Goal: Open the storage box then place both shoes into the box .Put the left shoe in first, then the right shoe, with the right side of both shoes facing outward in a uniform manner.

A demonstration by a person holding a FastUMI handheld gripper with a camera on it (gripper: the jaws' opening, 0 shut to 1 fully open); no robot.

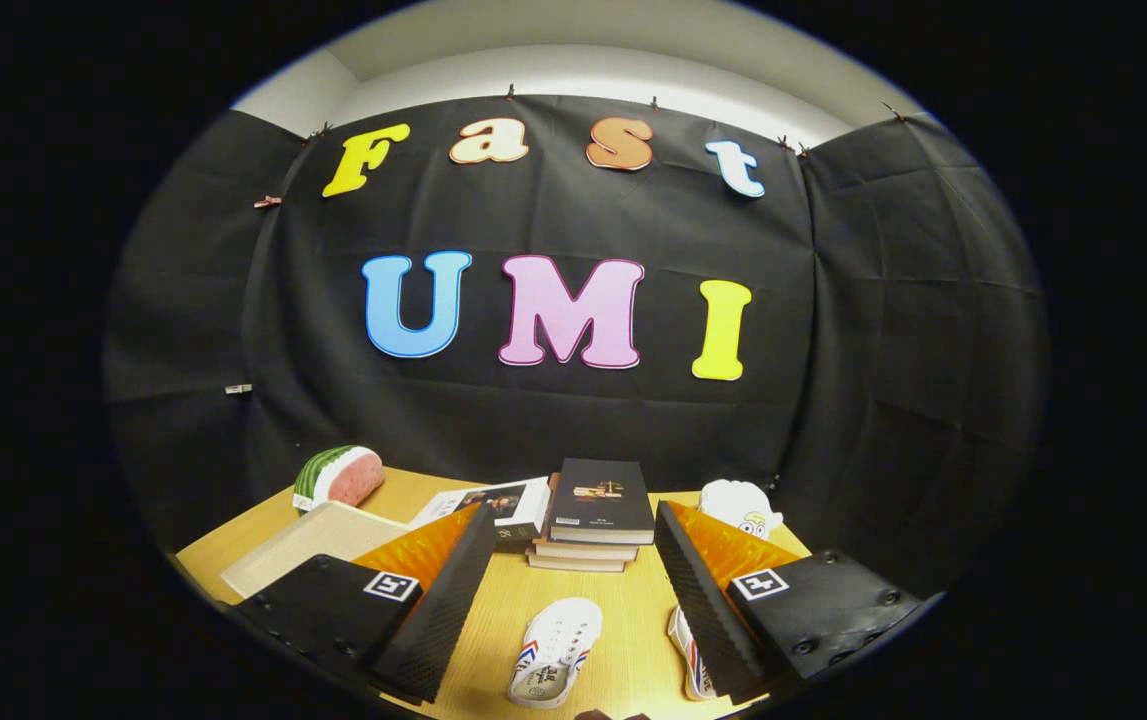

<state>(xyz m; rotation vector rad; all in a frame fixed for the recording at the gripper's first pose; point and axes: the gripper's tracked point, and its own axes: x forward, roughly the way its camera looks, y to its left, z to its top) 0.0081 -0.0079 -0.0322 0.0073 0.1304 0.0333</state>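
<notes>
We have the two shoes low on the near part of the wooden table [493,640]. One white shoe [555,652] lies between our fingers, toe pointing away from us, its opening and insole toward us — it sits free and easy to reach. The second shoe [690,655] lies just to its right, mostly hidden behind our right finger, so we cannot tell how it is turned or which foot it is for.

The gripper [573,590] is held above the table with its fingers spread wide and nothing between the pads. We judge this is the ready pose — wide enough to come down around a lid or a shoe.

Farther off, on the left, a pale flat thing [308,545] rests on the table; it may be the storage box or its lid, but we cannot tell. If so, it looks closed and the opening step is not yet done.

Beyond the fingers stands a stack of books [595,515], a dark one on top, with a white book [498,505] leaning beside it. A watermelon-slice toy [338,477] sits at the far left and a white plush toy [741,507] at the far right.
</notes>
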